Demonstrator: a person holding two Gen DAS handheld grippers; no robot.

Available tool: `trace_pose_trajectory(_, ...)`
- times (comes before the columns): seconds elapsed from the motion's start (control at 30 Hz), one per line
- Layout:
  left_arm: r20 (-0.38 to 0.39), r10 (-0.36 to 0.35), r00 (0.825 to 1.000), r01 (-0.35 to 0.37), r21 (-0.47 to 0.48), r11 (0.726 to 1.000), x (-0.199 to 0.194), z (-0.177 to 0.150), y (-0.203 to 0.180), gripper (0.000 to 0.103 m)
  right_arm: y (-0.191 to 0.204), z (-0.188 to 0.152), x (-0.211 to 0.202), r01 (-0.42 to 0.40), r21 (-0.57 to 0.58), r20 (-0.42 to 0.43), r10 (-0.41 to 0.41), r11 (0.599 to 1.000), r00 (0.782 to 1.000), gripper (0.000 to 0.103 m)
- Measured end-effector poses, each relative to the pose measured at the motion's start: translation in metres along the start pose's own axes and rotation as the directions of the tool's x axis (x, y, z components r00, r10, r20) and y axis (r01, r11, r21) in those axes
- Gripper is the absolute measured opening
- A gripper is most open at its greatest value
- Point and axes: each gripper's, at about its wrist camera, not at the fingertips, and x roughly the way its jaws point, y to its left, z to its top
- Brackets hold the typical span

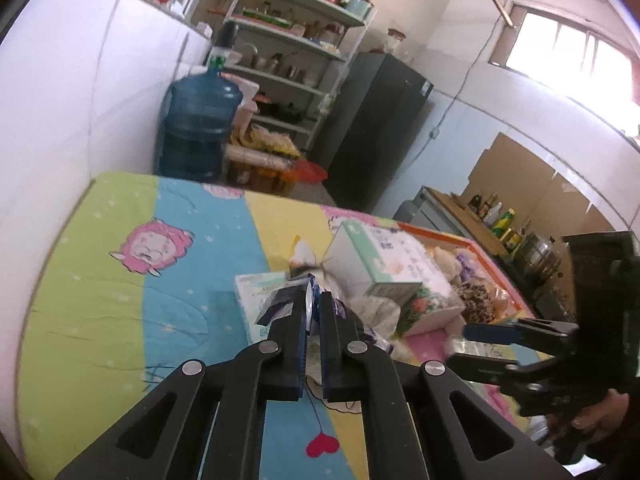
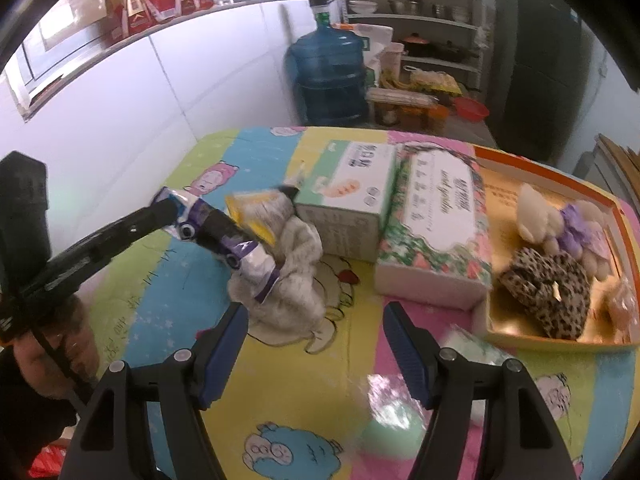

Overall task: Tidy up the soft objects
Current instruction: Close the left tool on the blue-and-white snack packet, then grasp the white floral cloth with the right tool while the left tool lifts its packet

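Clamped in the left tool point(image 1: 314, 300), lifted clear of the desk point(image 2: 360, 344): crinkly foil packet point(image 2: 224, 236); right tool point(image 2: 316, 320) wide, empty, ready near the orange tray point(image 2: 624, 216).

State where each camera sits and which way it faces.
Left wrist: mounted on the left gripper, looking along its jaws, shut on a purple-and-silver packet, across the cartoon tablecloth toward the water jug and shelves; the right gripper and hand show at right.
Right wrist: mounted on the right gripper, jaws open, facing the tissue boxes and orange tray; the left gripper enters from the left.
Shared: packet, white cloth, tissue boxes, tray, jug.
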Motion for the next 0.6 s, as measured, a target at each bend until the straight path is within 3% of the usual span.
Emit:
trace_pose_trajectory(0.33, 0.106, 0.057, 0.993, -0.059, 0.015, 0.998, -0.062, 0.012, 0.001, 0.004, 0.012, 0.014, 0.035, -0.072, -0.023, -0.025, 0.071, 0.997, 0.997, 0.07)
trace_pose_trajectory(0.6, 0.121, 0.116, 0.986, -0.115, -0.015, 0.993, -0.081, 0.009, 0.015, 0.004, 0.027, 0.012, 0.062, -0.08, -0.049, -0.068, 0.076, 0.996, 0.995, 0.07)
